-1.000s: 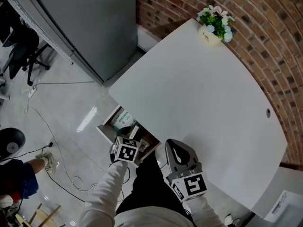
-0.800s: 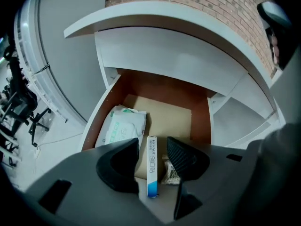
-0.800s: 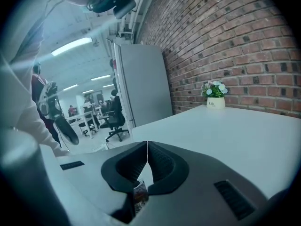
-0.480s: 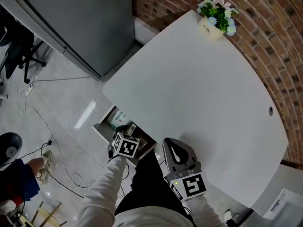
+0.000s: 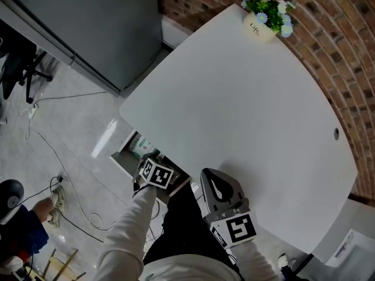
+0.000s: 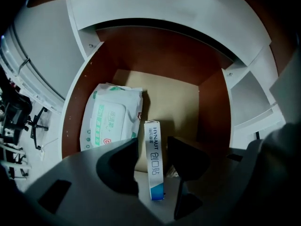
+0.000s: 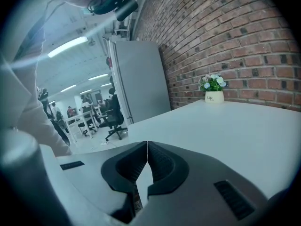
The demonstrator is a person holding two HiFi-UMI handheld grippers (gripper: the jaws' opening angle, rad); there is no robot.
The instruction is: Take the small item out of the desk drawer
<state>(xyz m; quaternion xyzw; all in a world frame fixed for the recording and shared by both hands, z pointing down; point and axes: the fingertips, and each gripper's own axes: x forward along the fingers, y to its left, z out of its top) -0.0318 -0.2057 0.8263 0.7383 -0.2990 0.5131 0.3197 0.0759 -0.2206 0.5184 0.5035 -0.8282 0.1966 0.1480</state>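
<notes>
Beside the box (image 6: 152, 132) within the spread left claw (image 6: 153, 149), a wipes pack (image 6: 110, 119).

We had a brick wall (image 5: 351, 34) behind our white desk (image 5: 246, 98), a big grey cabinet (image 5: 99, 22) nearby, shiny pale floor (image 5: 64, 127) below.

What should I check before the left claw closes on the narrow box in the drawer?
1. Drawer open: ok.
2. Narrow box between the jaws of the left claw: ok.
3. Jaws apart, ready to close: ok.
4. Wipes pack outside the jaws: ok.
5. Right claw shut, empty, above the desk: ok.
6. Jaws deep enough on the box: cannot tell.
</notes>
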